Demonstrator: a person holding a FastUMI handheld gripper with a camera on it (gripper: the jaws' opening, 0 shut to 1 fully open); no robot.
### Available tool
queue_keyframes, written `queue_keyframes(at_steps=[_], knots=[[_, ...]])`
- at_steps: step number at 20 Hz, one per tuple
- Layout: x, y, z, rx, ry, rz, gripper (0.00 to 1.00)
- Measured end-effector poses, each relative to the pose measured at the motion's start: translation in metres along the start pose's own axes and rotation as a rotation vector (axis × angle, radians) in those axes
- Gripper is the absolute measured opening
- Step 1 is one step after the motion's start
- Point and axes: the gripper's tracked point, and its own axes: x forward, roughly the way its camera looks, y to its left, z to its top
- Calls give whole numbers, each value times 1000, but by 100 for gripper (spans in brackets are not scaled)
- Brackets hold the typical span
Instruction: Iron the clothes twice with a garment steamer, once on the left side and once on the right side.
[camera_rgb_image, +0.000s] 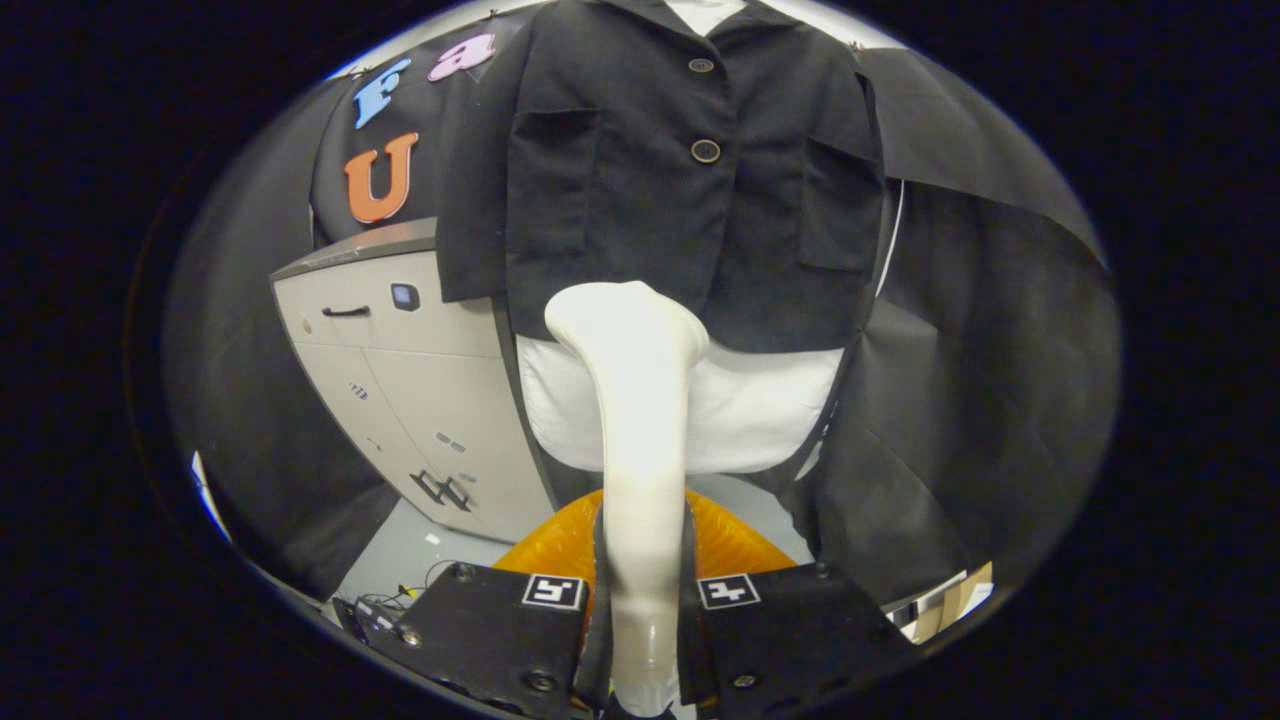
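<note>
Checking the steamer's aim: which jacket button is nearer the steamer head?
The lower button, mid-chest between the two pockets; the upper one sits by the collar. The gripper is shut on the steamer.

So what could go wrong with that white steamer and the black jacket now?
The gripper is shut on the steamer low on its handle, so the head could wobble or twist. The head sits near the jacket hem, above the white shirt; a pass may snag on a button or pocket edge.

Cam on claw (640, 590), looks fwd/up, near jacket (660, 180).
</note>
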Motion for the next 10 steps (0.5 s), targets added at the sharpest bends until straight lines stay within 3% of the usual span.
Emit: queue_keyframes(at_steps=[4,10], knots=[[-40,-16,28,56,-60,48,29],[-119,-75,154,112,-319,75,28]])
